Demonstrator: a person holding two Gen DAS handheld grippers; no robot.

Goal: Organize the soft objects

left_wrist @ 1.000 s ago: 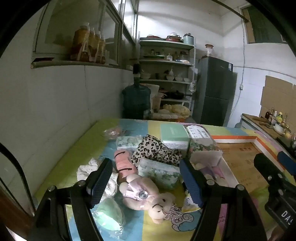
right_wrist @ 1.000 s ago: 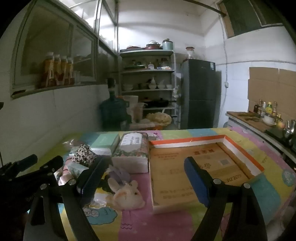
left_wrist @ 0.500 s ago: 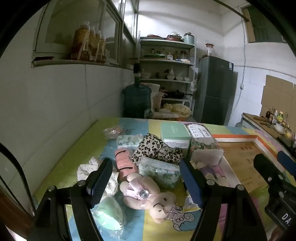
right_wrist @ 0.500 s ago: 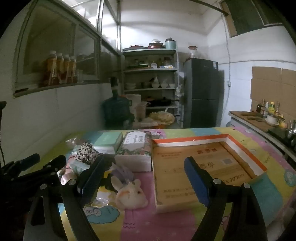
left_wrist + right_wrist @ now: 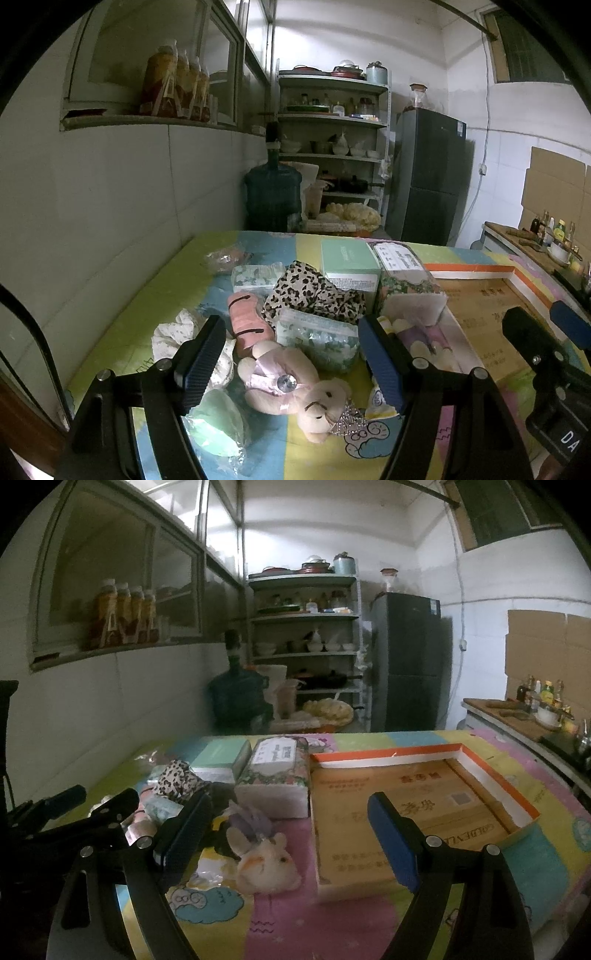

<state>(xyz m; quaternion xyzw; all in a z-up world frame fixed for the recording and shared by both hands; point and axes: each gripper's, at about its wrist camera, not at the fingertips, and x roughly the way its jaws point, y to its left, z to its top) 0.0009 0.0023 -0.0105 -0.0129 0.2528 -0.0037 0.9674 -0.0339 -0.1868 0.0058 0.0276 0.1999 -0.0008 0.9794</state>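
- Your left gripper (image 5: pixel 291 360) hangs over the pile of soft things with its jaws wide apart and nothing between the pads; the pink teddy bear (image 5: pixel 291 384) lies just below the gap, on the patterned table cover (image 5: pixel 166 295).
- Your right gripper (image 5: pixel 288 840) also stands wide, holding nothing, above the near edge of the shallow cardboard box (image 5: pixel 406 805).
- The left finger of your left gripper hides part of the white frilly cloth (image 5: pixel 173 332); the purple plush (image 5: pixel 424 338) is half hidden behind the right finger.
- In the right wrist view the white bunny toy (image 5: pixel 267 860) lies just left of the box; the dark shape beside it is too dim to name.
- Compared with a second ago, the pile and the box lie as they did, and both grippers are just as wide.
- The box floor is bare, and the leopard-print cloth (image 5: pixel 314 295) leans against the mint box (image 5: pixel 349 264).
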